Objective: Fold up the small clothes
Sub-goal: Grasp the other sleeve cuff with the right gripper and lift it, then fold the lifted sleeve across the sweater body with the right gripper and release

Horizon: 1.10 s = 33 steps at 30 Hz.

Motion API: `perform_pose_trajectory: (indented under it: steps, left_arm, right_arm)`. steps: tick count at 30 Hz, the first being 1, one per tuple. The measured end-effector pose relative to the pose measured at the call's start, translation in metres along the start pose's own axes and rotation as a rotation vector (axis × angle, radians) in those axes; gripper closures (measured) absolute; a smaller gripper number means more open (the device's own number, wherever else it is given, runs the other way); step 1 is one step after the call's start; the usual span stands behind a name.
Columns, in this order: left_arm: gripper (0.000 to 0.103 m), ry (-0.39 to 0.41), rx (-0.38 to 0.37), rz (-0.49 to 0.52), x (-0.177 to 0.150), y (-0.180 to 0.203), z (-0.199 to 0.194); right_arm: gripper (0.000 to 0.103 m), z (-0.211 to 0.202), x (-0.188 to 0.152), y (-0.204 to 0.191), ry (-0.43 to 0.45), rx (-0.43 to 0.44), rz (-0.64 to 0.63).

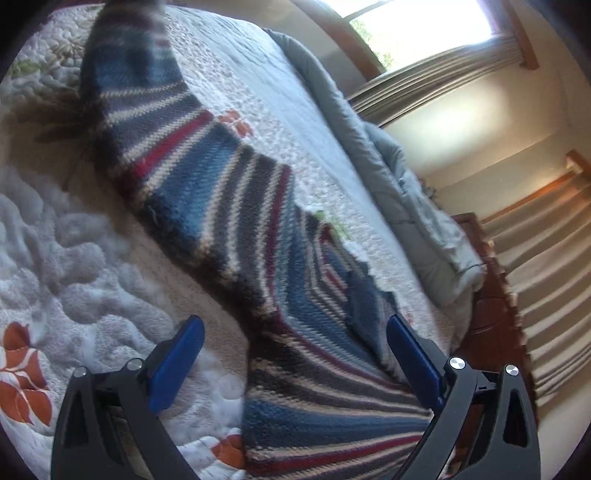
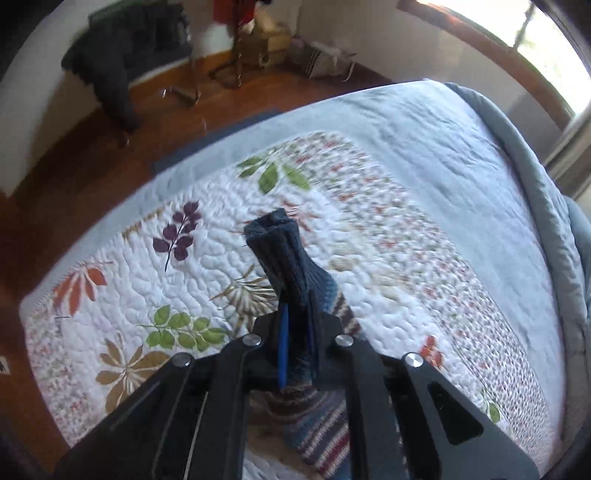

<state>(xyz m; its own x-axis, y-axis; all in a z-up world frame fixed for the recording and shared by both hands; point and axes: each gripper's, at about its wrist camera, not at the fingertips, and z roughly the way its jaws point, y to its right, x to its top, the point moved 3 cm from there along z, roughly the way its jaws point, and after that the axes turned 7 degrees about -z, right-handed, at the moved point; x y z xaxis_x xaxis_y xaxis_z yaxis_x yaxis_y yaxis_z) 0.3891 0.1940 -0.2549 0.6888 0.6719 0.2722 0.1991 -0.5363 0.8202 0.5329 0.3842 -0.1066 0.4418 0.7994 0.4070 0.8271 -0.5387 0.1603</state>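
One striped knit sock on puffy quilt; right claw pinching cuff, left claw agape.

The sock lies across the quilt on the bed, running in the left wrist view from the top left down to the lower right. Its near end lies between the fingers of the left gripper, closer to the right one. Its far end is pinched in the right gripper, the cuff standing up above the quilt. A folded comforter lies along the bed's right edge, below the window. Beyond the bed's far end in the right wrist view is the floor, with a chair by the wall
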Motion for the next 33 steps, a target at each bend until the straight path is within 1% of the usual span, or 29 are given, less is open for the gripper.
perform_pose_trajectory:
  steps: [4,8,12,14,16,19,24,26,29,30,33]
  left_arm:
    - [0.004,0.055,-0.073,-0.036,0.004,0.000,-0.012]
    - [0.004,0.104,-0.098,-0.041,0.007,0.000,-0.022]
    - [0.004,0.182,-0.151,-0.001,0.006,0.010,-0.042]
    - [0.004,0.196,-0.163,0.019,0.006,0.014,-0.047]
    - [0.004,0.196,-0.169,0.036,0.003,0.018,-0.048]
    - [0.004,0.180,-0.186,0.028,-0.001,0.017,-0.046]
    - [0.004,0.156,-0.163,0.046,-0.004,0.019,-0.039]
    - [0.004,0.148,-0.169,0.031,-0.006,0.016,-0.037]
    - [0.004,0.129,-0.186,0.002,-0.006,0.013,-0.034]
    - [0.004,0.129,-0.185,0.007,-0.006,0.014,-0.034]
    - [0.004,0.123,-0.170,0.019,-0.006,0.019,-0.034]
  right_arm:
    - [0.095,-0.063,-0.024,0.054,0.089,-0.004,0.096]
    - [0.095,-0.122,-0.058,0.108,0.161,-0.005,0.192]
    - [0.095,-0.168,-0.105,0.160,0.201,-0.029,0.260]
    - [0.095,-0.185,-0.131,0.183,0.216,-0.039,0.292]
    - [0.095,-0.196,-0.154,0.201,0.232,-0.046,0.322]
    - [0.095,-0.211,-0.196,0.230,0.249,-0.047,0.377]
    - [0.095,-0.223,-0.273,0.277,0.281,-0.038,0.493]
    - [0.095,-0.226,-0.303,0.291,0.293,-0.034,0.531]
    - [0.095,-0.225,-0.352,0.309,0.312,-0.009,0.602]
    - [0.095,-0.223,-0.372,0.315,0.325,0.000,0.636]
    - [0.095,-0.206,-0.430,0.329,0.328,0.028,0.720]
